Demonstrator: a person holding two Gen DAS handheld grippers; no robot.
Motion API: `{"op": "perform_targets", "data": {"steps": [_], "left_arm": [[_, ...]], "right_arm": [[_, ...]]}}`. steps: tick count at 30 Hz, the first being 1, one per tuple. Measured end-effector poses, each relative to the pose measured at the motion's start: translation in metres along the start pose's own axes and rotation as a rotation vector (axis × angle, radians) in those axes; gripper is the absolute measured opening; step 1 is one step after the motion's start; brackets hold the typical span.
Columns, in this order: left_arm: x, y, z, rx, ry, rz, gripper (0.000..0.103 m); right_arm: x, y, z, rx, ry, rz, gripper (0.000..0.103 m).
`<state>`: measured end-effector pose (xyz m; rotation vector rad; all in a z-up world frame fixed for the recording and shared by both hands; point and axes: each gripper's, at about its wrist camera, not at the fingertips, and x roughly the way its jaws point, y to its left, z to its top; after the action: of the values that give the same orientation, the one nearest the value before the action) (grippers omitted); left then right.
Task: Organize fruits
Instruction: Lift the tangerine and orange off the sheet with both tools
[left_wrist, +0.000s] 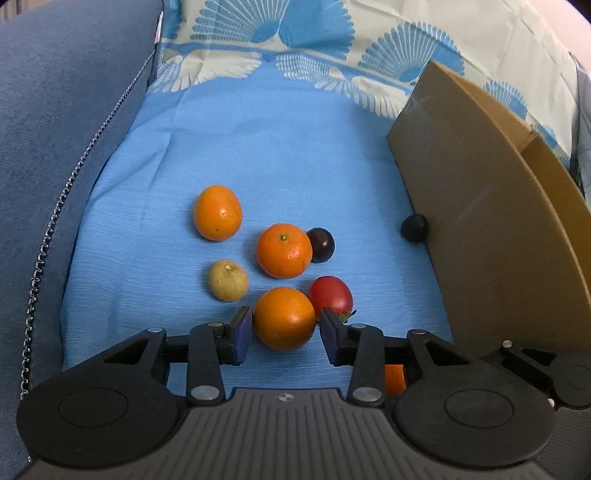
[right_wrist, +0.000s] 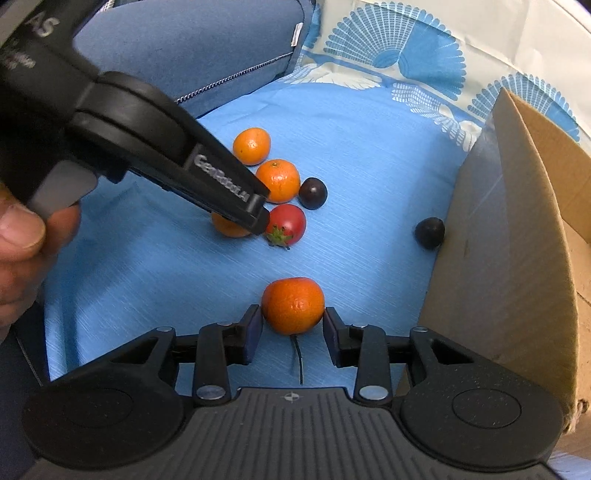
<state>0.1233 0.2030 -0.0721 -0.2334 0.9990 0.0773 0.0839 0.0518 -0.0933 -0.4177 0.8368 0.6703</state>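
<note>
The left gripper (left_wrist: 284, 330) and right gripper (right_wrist: 293, 323) each sit spread around an orange (left_wrist: 284, 318), maybe just touching. Squeeze gently, lift straight up, then carry to the box (right_wrist: 517, 258).

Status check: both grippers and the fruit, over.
Left gripper jaws astride an orange, tomato touching it. Right gripper astride another orange. Box empty-side unseen.

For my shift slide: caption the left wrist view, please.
Left tongs bracket an orange on the blue cloth, beside a cherry tomato; cardboard box at right.
</note>
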Motion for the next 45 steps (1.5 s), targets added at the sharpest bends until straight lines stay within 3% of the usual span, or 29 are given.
{"op": "perform_targets", "data": {"steps": [12, 20, 25, 36, 45], "left_arm": [[-0.021, -0.008, -0.010, 0.024, -0.033, 0.038, 0.041], [-0.013, -0.011, -0.018, 0.054, 0.077, 0.035, 0.041], [-0.003, -0.020, -0.019, 0.100, 0.092, 0.063, 0.041], [-0.007, -0.024, -0.018, 0.106, 0.034, 0.071, 0.041], [-0.031, -0.020, -0.020, 0.070, -0.058, 0.067, 0.041]], "right_arm": [[-0.012, 0.000, 0.000, 0.016, -0.034, 0.002, 0.036], [-0.001, 0.000, -0.004, 0.014, 0.029, 0.007, 0.036], [0.000, -0.003, -0.003, 0.027, 0.025, 0.016, 0.036], [-0.003, -0.002, -0.002, 0.034, 0.001, 0.014, 0.036], [-0.028, -0.003, -0.001, 0.045, -0.083, -0.004, 0.036]]}}
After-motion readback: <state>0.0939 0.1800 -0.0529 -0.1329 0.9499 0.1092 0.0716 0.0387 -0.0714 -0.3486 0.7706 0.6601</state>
